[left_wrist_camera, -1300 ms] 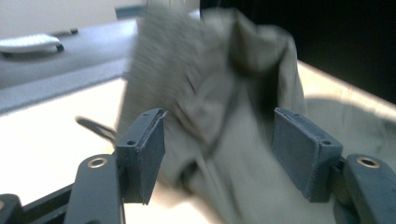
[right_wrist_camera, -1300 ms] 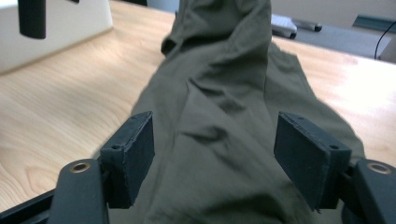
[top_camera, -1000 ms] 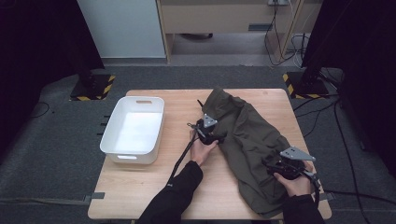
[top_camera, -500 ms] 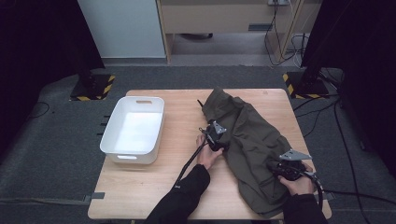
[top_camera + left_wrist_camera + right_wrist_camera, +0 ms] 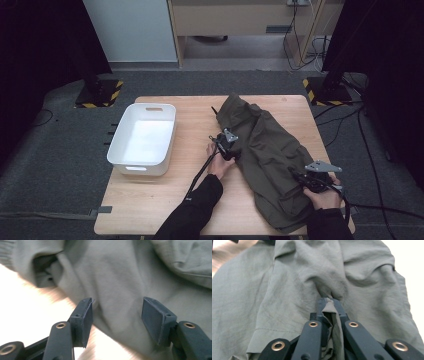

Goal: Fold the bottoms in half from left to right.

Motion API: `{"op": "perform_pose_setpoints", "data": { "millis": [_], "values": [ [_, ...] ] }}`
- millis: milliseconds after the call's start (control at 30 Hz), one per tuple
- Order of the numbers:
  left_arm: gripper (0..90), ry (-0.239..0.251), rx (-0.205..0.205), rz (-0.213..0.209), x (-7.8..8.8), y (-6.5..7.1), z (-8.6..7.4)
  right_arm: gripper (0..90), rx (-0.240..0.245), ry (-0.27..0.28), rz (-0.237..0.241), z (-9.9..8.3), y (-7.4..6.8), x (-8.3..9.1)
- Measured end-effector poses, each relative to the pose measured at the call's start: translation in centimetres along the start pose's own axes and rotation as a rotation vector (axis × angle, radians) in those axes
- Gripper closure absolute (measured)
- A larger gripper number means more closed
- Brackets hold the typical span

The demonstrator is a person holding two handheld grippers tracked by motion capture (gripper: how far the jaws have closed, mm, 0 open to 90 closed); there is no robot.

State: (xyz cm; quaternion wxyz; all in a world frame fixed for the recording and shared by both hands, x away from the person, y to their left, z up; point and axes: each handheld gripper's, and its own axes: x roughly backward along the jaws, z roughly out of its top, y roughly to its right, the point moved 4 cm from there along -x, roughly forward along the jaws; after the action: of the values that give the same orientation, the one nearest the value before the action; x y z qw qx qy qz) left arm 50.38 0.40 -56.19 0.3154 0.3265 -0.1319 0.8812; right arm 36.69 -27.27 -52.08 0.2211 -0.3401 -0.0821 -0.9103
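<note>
A: One garment [image 5: 272,160] lies on the right half of the bench [image 5: 165,200], rumpled, dark olive. The right tongs [image 5: 328,305] have just clamped down on a pinch of its cloth near the person's end; you see a fold squeezed between the jaws.

B: And the left tongs [image 5: 117,315]?

A: Parted, at the garment's left edge. The jaws have been narrowing, cloth lies between them, but the pads don't press on it.

B: So how should this step go?

A: I'd judge the left side wants a grip like the right's: push the lower jaw under the hem, take a full fold rather than a thin skin of cloth, then close. Keep the right hold firm meanwhile, or the cloth may slip when lifted.

B: Count for me.

A: One garment, one white tub [image 5: 142,140] standing empty on the bench's left side, well apart from the cloth, two tongs, one bench.
</note>
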Motion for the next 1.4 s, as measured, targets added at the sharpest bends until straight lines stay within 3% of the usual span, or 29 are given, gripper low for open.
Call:
{"op": "perform_pose_setpoints", "data": {
  "millis": [133,333,433,500,700,800,900,1033,1200,1267,1400],
  "values": [
    [41.4,-0.004,0.020,0.001,0.2,-0.9,-0.2,86.8,-0.042,0.002,-0.020,-0.2,0.3,0.4],
    [41.4,-0.002,0.021,0.016,0.2,-1.3,-0.2,77.6,-0.093,-0.071,-0.071,-1.4,1.4,-0.1],
    [41.6,-0.008,0.051,0.003,0.5,-1.0,-0.2,70.1,-0.093,-0.039,-0.089,-1.3,1.9,0.0],
    [40.1,0.016,0.085,-0.024,0.9,-0.9,-0.1,63.0,-0.080,0.016,-0.092,-0.8,2.0,0.2],
    [35.9,0.072,0.106,-0.058,3.5,0.7,0.4,50.3,-0.020,0.183,-0.067,1.1,1.2,0.8],
    [34.1,0.079,0.107,-0.094,4.4,2.5,0.1,43.9,-0.018,0.208,-0.019,1.7,0.6,0.2],
    [32.5,0.072,0.101,-0.125,4.7,4.2,-0.6,42.6,0.000,0.189,0.010,2.0,0.1,-0.9],
    [29.8,0.050,0.073,-0.145,4.5,6.0,-1.7,50.1,0.010,0.173,0.051,2.3,-0.2,-2.4],
    [27.2,0.027,0.022,-0.129,3.7,7.1,-2.6,78.0,0.016,0.091,0.060,1.8,0.2,-3.6],
    [27.2,0.016,0.012,-0.116,3.6,7.2,-2.7,88.0,-0.006,0.089,0.062,1.8,0.4,-3.6],
    [28.2,-0.006,-0.024,-0.101,3.5,7.3,-2.7,90.0,-0.054,0.123,0.009,2.0,1.3,-2.7]
  ]
}}
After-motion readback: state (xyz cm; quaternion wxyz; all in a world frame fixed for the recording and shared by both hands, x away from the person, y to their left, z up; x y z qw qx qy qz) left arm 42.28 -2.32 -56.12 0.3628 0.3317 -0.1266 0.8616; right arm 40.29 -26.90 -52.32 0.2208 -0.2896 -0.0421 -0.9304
